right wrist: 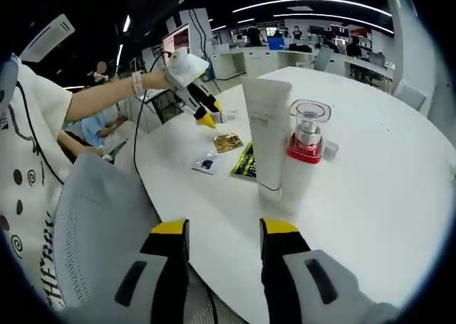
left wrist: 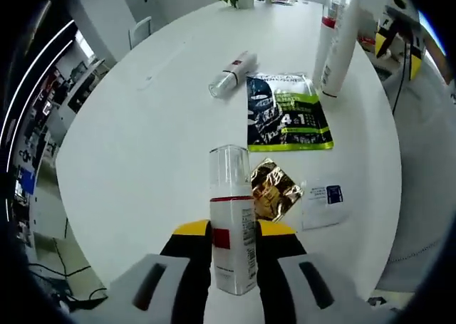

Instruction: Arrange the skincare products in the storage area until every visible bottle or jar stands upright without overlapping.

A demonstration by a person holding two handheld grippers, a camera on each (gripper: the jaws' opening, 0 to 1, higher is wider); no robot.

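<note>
While the left claw (left wrist: 234,247) grips an upright bottle (left wrist: 231,224) over the table (left wrist: 142,146), another bottle (left wrist: 233,73) lies flat well beyond it. Ahead of the released right claw (right wrist: 224,233) stand a tube (right wrist: 268,135) and a pump bottle (right wrist: 307,140).

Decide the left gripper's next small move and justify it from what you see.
Probably lower the white bottle with the red band onto bare table and release. The left gripper holds it upright, while another bottle lies on its side, needing righting next.
</note>
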